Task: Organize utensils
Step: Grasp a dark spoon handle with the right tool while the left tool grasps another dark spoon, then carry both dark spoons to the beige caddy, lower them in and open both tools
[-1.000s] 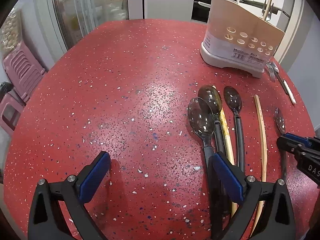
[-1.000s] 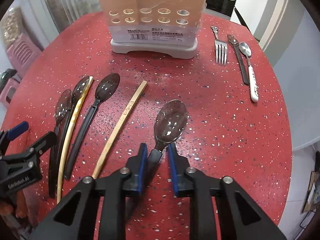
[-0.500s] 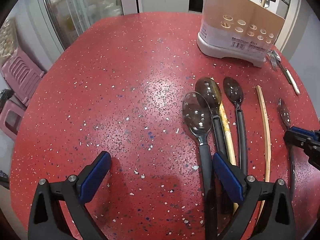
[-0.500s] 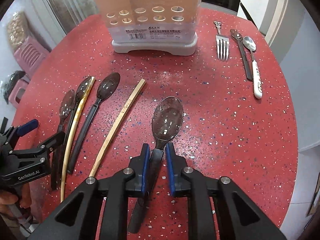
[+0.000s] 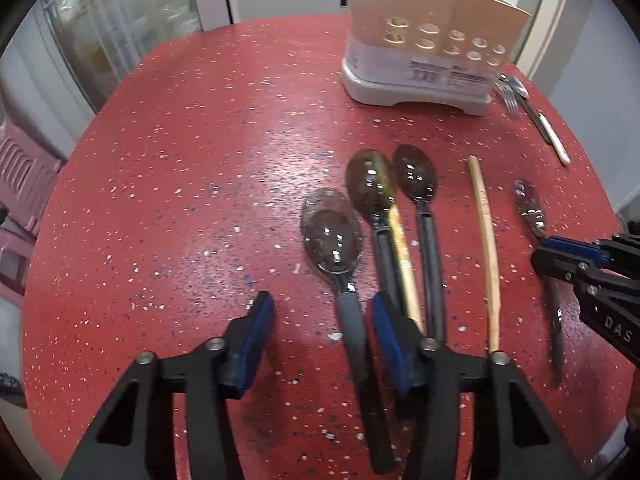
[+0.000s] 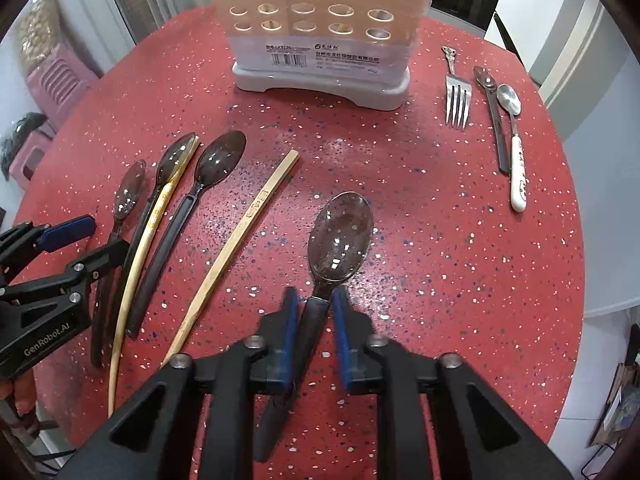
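Note:
A beige utensil holder (image 5: 424,52) (image 6: 320,40) stands at the back of the red speckled table (image 5: 180,180). Three dark spoons and two bamboo chopsticks (image 5: 484,240) lie in a row. My left gripper (image 5: 322,328) (image 6: 108,236) straddles the handle of the leftmost spoon (image 5: 332,232). Its jaws are closing; the handle lies close to the right pad, with a wide gap to the left pad. My right gripper (image 6: 315,316) (image 5: 538,258) is closing on the handle of a separate dark spoon (image 6: 340,236), both pads against it.
A fork (image 6: 456,100), a slim dark spoon (image 6: 494,120) and a white-handled metal spoon (image 6: 516,160) lie at the right of the holder. Pink stools (image 5: 24,168) stand beyond the table's left edge. The table's rim curves close on the right.
My left gripper's jaws have drawn in from fully wide, and it has shifted so the leftmost spoon's handle sits between them. My right gripper's pads have tightened onto its spoon's handle.

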A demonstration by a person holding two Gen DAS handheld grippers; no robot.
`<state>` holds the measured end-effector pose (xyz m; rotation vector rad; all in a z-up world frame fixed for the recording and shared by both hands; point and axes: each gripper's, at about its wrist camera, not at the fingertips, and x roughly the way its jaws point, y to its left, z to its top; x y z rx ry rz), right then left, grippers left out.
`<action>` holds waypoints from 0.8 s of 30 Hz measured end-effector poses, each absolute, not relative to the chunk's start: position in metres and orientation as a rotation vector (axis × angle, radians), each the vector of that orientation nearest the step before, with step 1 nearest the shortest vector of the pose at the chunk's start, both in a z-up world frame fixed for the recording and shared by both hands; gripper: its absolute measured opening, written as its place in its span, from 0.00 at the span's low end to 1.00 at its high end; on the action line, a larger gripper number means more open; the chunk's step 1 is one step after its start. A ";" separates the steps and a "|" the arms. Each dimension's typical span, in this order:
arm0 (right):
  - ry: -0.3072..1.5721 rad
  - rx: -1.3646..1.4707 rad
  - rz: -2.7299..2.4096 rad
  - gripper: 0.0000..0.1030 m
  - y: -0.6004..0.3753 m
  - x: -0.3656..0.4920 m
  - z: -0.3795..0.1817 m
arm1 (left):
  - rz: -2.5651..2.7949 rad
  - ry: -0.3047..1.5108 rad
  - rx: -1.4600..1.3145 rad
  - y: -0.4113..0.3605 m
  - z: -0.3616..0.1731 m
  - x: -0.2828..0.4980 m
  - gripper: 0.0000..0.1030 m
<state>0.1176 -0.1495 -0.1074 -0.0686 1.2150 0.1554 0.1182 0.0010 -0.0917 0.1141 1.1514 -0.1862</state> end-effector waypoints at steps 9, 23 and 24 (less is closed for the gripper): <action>1.173 0.083 0.243 0.12 -0.177 0.109 -0.106 | -0.239 1.104 0.096 -0.009 -0.087 0.102 0.35; 0.959 0.271 0.379 0.12 -0.208 0.091 -0.048 | -0.270 0.860 -0.079 0.012 -0.023 0.079 0.35; 0.945 0.274 0.380 0.12 -0.207 0.092 -0.043 | -0.273 0.851 -0.083 0.011 -0.019 0.081 0.35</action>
